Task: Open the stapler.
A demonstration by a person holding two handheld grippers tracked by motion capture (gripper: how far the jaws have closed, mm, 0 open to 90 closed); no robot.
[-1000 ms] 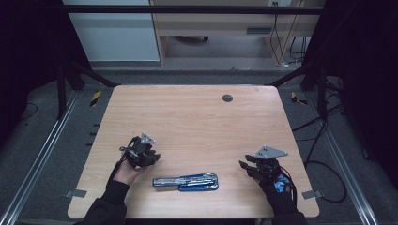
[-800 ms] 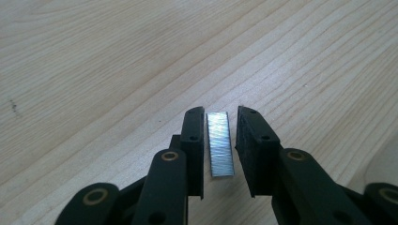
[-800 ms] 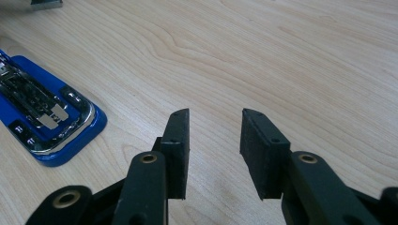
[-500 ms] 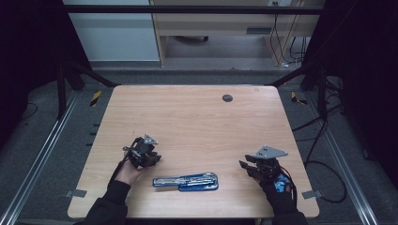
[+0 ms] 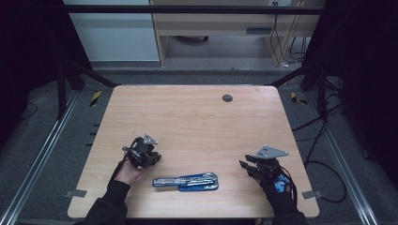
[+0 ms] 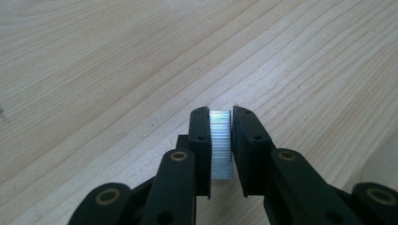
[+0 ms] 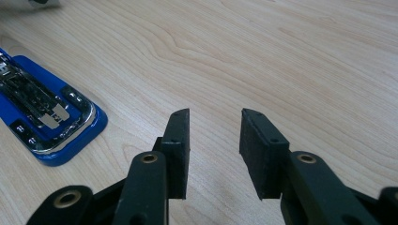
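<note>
A blue stapler (image 5: 186,182) lies swung open and flat near the table's front edge, its metal staple channel facing up. The same stapler (image 7: 42,117) appears at the left of the right gripper view. My left gripper (image 5: 149,158) hovers just left of and behind the stapler. In the left gripper view, my left gripper (image 6: 220,117) is shut on a silvery strip of staples (image 6: 220,145) held upright between the pads, above bare wood. My right gripper (image 5: 248,167) rests at the front right. It stands open (image 7: 216,126) with nothing between its fingers, pointing towards the stapler's end.
The light wooden table (image 5: 197,122) has a dark round grommet (image 5: 227,98) near its far edge. Metal frame rails (image 5: 42,154) run along both sides, and cables (image 5: 324,136) trail on the floor at the right.
My left gripper has drifted slightly towards the front edge and the stapler, still holding the staples. The right gripper and stapler have stayed put.
</note>
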